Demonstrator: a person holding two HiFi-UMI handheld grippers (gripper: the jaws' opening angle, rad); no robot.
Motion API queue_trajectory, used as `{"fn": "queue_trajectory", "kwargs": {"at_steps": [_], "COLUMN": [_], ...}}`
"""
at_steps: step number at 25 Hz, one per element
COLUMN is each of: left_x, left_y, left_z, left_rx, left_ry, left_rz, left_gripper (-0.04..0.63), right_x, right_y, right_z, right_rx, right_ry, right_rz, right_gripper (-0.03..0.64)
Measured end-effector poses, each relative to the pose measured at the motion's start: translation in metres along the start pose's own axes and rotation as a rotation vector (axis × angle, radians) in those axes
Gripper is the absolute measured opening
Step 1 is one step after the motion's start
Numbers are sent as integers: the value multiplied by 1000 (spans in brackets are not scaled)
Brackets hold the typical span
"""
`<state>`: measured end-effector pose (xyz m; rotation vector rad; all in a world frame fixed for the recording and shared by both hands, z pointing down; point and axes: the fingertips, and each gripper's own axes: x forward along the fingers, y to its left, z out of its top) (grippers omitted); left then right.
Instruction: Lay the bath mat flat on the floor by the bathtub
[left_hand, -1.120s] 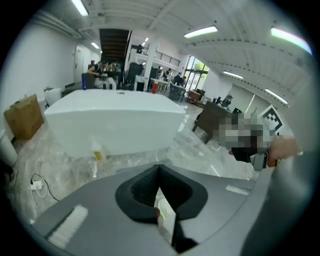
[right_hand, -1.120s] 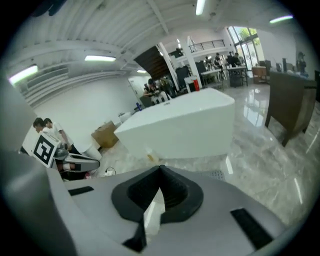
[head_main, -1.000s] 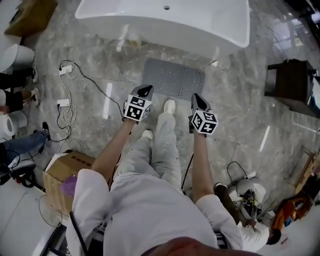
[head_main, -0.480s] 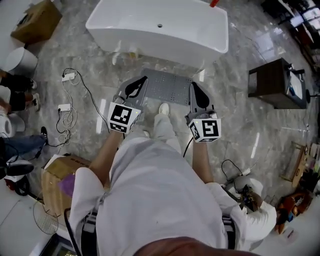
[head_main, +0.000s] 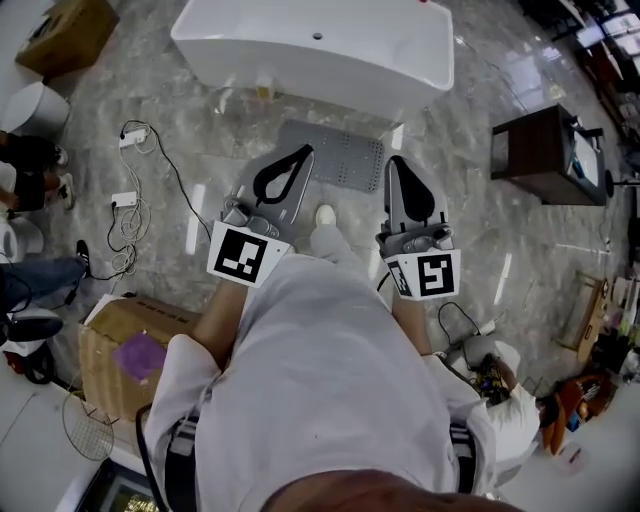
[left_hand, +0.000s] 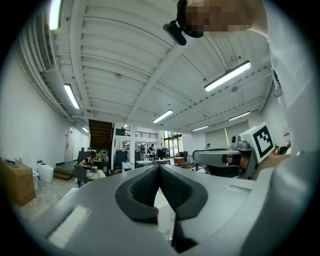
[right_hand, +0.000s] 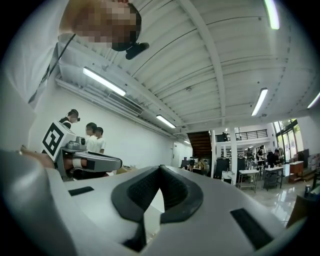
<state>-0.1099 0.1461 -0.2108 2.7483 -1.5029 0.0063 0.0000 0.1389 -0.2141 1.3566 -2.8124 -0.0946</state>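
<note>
The grey perforated bath mat (head_main: 340, 155) lies flat on the marble floor just in front of the white bathtub (head_main: 310, 50). Both grippers are held up at waist height, well above the mat. My left gripper (head_main: 303, 150) is shut with nothing in it, and in the left gripper view (left_hand: 159, 167) its dark pads meet against a background of room and ceiling. My right gripper (head_main: 397, 160) is shut and empty too; the right gripper view (right_hand: 160, 168) shows only the hall beyond its closed pads. The person's white shoe (head_main: 325, 214) stands at the mat's near edge.
A dark wooden cabinet (head_main: 535, 150) stands to the right of the tub. Cables and power strips (head_main: 135, 215) lie on the floor at left, with a cardboard box (head_main: 125, 345) nearer me. Other people stand and sit at the left edge and lower right.
Both grippers have risen from just above the mat to waist height and now point outward. The person has straightened up. The mat has stayed in place.
</note>
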Motion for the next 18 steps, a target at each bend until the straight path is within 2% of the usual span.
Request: {"fn": "queue_trajectory", "kwargs": {"at_steps": [4, 8, 12, 18], "left_x": [29, 63, 91, 121], "left_y": [-8, -26, -36, -39], "left_z": [18, 43, 58, 64], "left_rx": [1, 18, 63, 127], "left_ry": [-4, -3, 13, -5], "left_rz": [38, 35, 29, 5], "left_gripper": [-2, -2, -2, -2], "right_x": [0, 1, 13, 32], "right_y": [-34, -70, -99, -129], "right_z": [11, 26, 36, 36], "right_rx": [20, 9, 17, 23], "right_ry": [-15, -36, -61, -92], "right_rz": [18, 45, 84, 131], "right_gripper": [2, 2, 2, 2]}}
